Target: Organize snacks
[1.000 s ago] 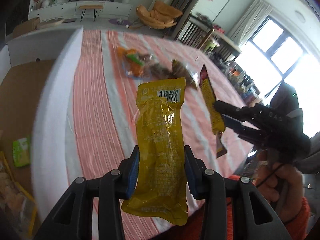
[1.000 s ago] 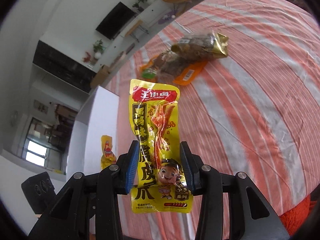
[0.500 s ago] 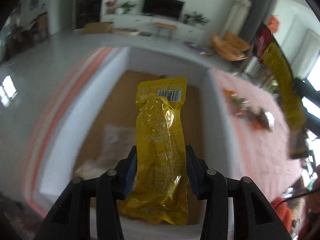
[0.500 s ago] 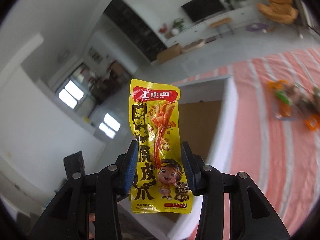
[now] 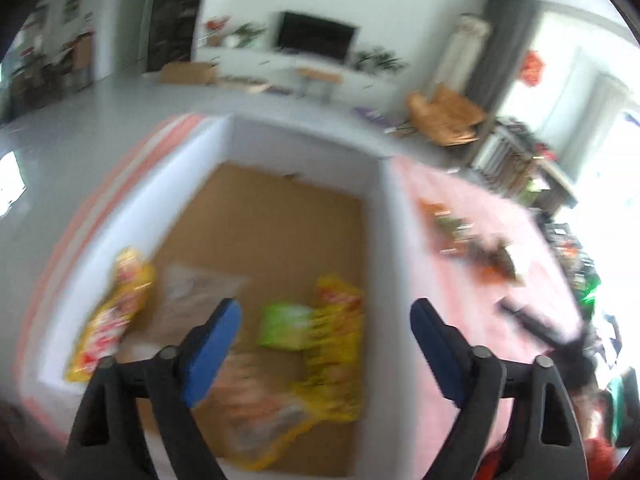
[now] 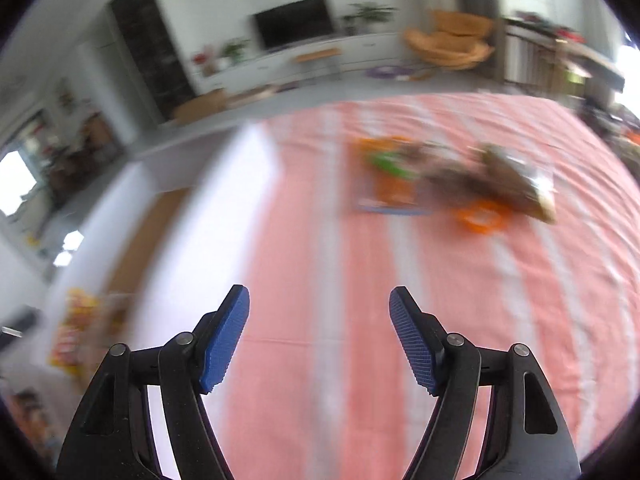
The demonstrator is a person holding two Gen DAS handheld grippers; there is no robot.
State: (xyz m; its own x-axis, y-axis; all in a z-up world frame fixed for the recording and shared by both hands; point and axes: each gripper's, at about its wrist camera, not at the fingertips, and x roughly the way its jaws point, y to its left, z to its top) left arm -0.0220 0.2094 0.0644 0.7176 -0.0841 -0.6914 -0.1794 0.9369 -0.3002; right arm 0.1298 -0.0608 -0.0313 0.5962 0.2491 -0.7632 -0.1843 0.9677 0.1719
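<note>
Yellow packets, three, and one green packet (image 5: 285,325) lie in the box (image 5: 384,216) below the left gripper (image 5: 326,344), fingers just spread, empty; right gripper (image 6: 319,336) likewise.

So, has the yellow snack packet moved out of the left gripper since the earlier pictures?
Yes. The left gripper has just been opening and is empty; yellow packets now lie blurred in the white box below.

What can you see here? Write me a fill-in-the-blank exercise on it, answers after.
1. The white-walled cardboard box has a ____ floor.
2. The jaws of the left gripper stand ____, with nothing between them.
3. The pads on the right gripper are ____ in colour.
4. The pile of loose snack packets lies on a ____ tablecloth.

Answers: brown; open; blue; striped
</note>
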